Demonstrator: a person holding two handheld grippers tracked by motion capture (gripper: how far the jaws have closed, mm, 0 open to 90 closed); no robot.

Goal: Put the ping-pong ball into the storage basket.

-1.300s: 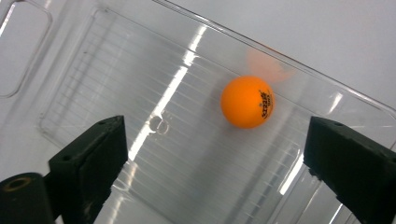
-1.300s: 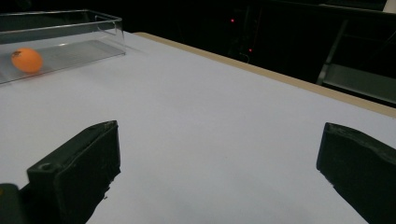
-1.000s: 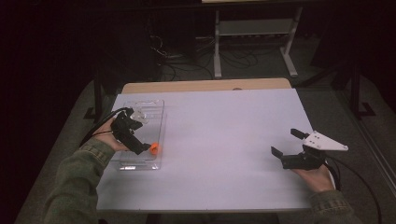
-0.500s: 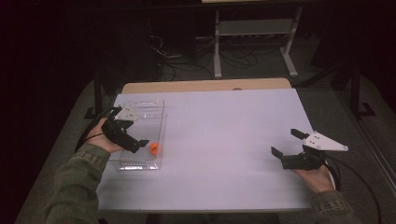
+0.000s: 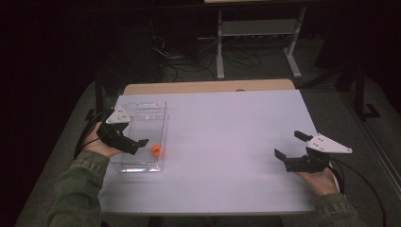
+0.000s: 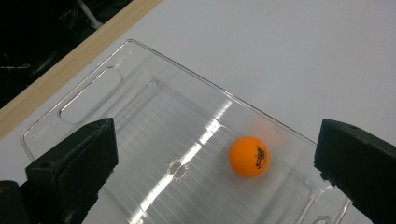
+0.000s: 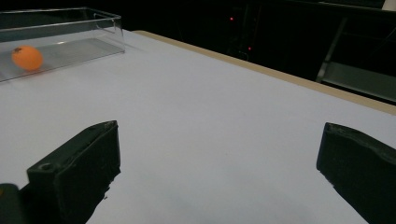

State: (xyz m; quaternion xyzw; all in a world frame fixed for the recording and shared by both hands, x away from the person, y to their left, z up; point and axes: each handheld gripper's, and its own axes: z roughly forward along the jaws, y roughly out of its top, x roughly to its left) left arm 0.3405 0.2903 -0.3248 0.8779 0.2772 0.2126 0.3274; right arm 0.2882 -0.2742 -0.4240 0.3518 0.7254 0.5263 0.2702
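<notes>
A clear plastic tray [image 5: 142, 104] lies on the left of the white table. Loose on its floor near the right wall rests an orange ball [image 5: 155, 150]. My left gripper [image 5: 136, 144] hovers over the tray's left half, open, its tips a short way left of the ball. In the left gripper view the ball [image 6: 249, 156] sits on the tray [image 6: 187, 74] beyond my left gripper [image 6: 217, 144], touching neither jaw. My right gripper [image 5: 286, 144] is open over the table's right side, holding nothing. The right gripper view looks past my right gripper [image 7: 219, 154] to the ball [image 7: 27, 57] and tray [image 7: 70, 14].
The white table top [image 5: 227, 142] spans between the two hands, with a wooden strip [image 5: 208, 87] along its far edge. Beyond it, in the dark, stand a metal rack [image 5: 257, 28] and cables on the floor.
My left gripper has drawn back to the left, away from the ball. The ball has stayed in the tray. The right gripper has not moved.
</notes>
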